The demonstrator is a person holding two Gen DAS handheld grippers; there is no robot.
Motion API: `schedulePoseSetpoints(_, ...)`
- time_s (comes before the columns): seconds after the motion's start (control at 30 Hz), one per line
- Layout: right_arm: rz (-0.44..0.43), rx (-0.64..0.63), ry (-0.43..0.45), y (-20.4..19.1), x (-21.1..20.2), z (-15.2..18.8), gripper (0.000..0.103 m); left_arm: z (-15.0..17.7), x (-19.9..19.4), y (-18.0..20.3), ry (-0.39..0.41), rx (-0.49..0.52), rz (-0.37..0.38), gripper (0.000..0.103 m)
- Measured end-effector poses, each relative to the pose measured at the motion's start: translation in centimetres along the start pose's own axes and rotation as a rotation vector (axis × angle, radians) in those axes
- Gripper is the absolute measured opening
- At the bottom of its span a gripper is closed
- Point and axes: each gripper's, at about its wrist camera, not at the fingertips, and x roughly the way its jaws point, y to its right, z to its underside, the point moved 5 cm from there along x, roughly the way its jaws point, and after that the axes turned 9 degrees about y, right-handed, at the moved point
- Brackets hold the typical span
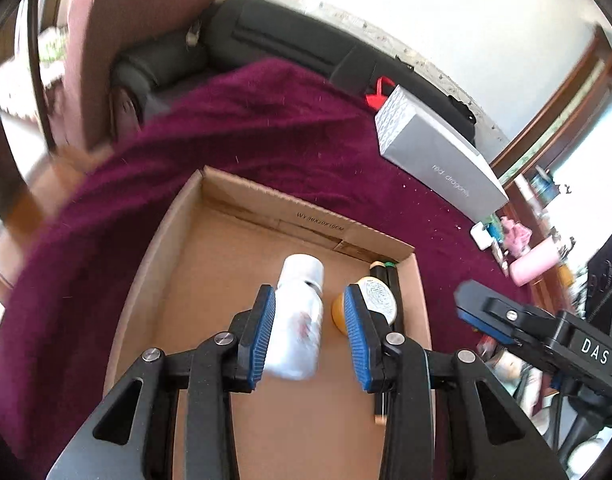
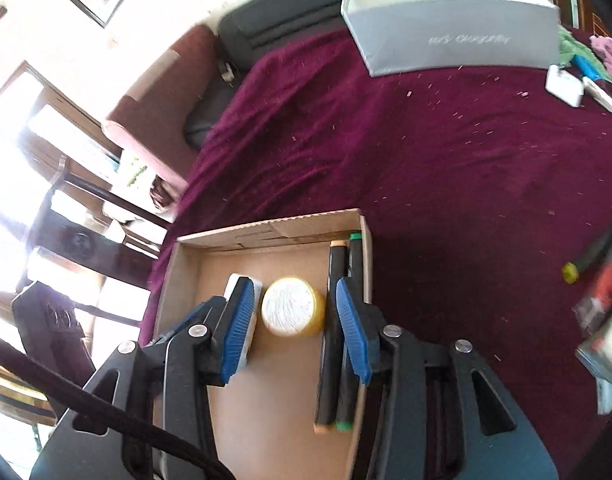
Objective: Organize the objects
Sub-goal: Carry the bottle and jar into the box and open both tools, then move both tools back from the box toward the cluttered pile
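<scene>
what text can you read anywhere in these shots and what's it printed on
"red dragonfly": on the side of the grey shoebox; blurred in the right wrist view.
"DAS": on the right gripper body.
"WY 30X20X10CM", roughly: on the cardboard box inner wall, faint.
Round label on the yellow jar: too small to read.
White bottle: print blurred.

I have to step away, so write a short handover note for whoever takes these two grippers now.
Left gripper: open over the cardboard box, white bottle lying between its jaws, apparently not clamped.
Right gripper: open over the same box, yellow jar between its jaws, untouched.
Done: bottle, jar and two black markers lie in the box, markers along its right wall.
Left: yellow-capped marker and packets at the right edge, white adapter and other bits by the grey box remain on the purple blanket.
</scene>
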Motion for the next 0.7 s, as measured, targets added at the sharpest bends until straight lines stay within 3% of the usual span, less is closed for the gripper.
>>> schedulePoseSetpoints(0.2, 0.033, -0.047, 0.134, 2.6, -6.4, 2.6, 0.049, 1.8, -7.7, 5.7, 0.193, 0.239, -0.108, 0.048)
schedulePoseSetpoints(0.33, 0.07, -0.034, 0.202, 5.3, -10.4, 4.3, 0.049, 4.0, -11.3, 10.2, 0.322, 0.365, -0.181, 0.053)
schedulePoseSetpoints(0.47, 0.102, -0.02, 0.288, 7.6, -14.5, 5.4, 0.049, 5.7, -12.9, 13.5, 0.364, 0.416, -0.183, 0.054)
schedulePoseSetpoints(0.7, 0.141, -0.006, 0.383, 11.0, -19.1, 6.8, 0.053, 8.0, -13.1, 18.1, 0.366, 0.52, -0.181, 0.054)
